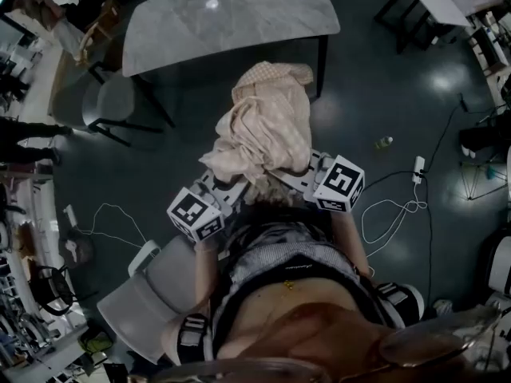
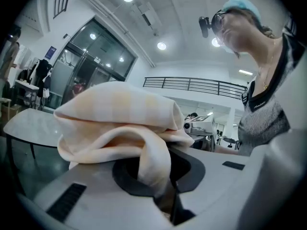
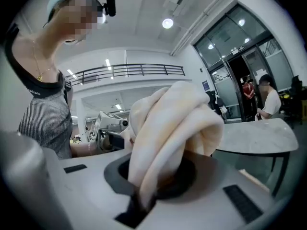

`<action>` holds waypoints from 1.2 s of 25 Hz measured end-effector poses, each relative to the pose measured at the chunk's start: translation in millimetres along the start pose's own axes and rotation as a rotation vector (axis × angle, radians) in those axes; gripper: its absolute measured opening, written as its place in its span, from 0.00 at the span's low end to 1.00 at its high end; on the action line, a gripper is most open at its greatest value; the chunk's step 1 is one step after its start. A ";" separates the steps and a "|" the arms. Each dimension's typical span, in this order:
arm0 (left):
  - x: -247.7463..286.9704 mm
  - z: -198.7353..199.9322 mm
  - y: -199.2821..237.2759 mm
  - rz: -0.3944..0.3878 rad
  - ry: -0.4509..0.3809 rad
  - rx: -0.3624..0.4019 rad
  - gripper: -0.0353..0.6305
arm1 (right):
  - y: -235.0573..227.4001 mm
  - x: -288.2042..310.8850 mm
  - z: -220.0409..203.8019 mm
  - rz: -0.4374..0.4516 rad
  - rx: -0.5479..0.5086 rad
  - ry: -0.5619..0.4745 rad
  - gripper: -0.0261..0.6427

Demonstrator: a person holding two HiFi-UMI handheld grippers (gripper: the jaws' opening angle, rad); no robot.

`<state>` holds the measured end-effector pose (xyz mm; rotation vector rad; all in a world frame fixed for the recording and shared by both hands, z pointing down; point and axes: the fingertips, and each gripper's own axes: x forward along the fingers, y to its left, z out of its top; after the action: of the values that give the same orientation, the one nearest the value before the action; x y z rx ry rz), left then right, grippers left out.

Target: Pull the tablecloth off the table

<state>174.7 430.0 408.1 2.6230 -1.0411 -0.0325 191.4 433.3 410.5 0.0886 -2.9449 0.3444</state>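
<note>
The left gripper [image 1: 215,188] and the right gripper [image 1: 310,172] were each closed on the tablecloth [image 1: 263,126]. It hung bunched between them, off the table [image 1: 231,14], its length running from the jaws toward the table.

A grey chair [image 1: 112,102] is seen on the dark floor [image 1: 359,94]. White cables [image 1: 391,210] are looped near a power strip [image 1: 418,166]. A small greenish thing [image 1: 384,142], perhaps a bottle, is seen lying nearby.
</note>
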 end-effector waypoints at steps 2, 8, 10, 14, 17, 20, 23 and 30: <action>2.7 2.6 5.0 0.003 -0.004 0.007 0.11 | -5.8 1.6 2.3 -0.014 -0.002 -0.006 0.17; 16.6 13.8 43.4 0.041 0.036 0.045 0.11 | -43.0 21.1 13.6 -0.102 -0.027 0.017 0.17; 19.2 17.4 60.0 0.050 0.045 0.050 0.11 | -56.2 31.7 17.0 -0.130 -0.028 0.018 0.17; 22.2 27.3 86.9 0.058 0.036 0.046 0.11 | -77.2 49.2 26.4 -0.168 -0.031 0.017 0.17; 22.4 35.1 110.9 0.069 0.037 0.053 0.11 | -94.3 66.4 34.0 -0.198 -0.037 0.024 0.17; 20.9 41.5 135.4 0.072 0.038 0.045 0.11 | -109.9 85.6 40.1 -0.221 -0.041 0.033 0.17; 23.7 43.4 154.7 0.068 0.050 0.056 0.11 | -124.9 97.9 41.7 -0.247 -0.036 0.035 0.17; 17.8 50.0 193.0 0.060 0.071 0.055 0.11 | -147.5 129.4 47.4 -0.304 -0.017 0.027 0.17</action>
<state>52.7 271.7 420.2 2.6191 -1.1107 0.1040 68.1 273.9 421.4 0.5179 -2.8459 0.2722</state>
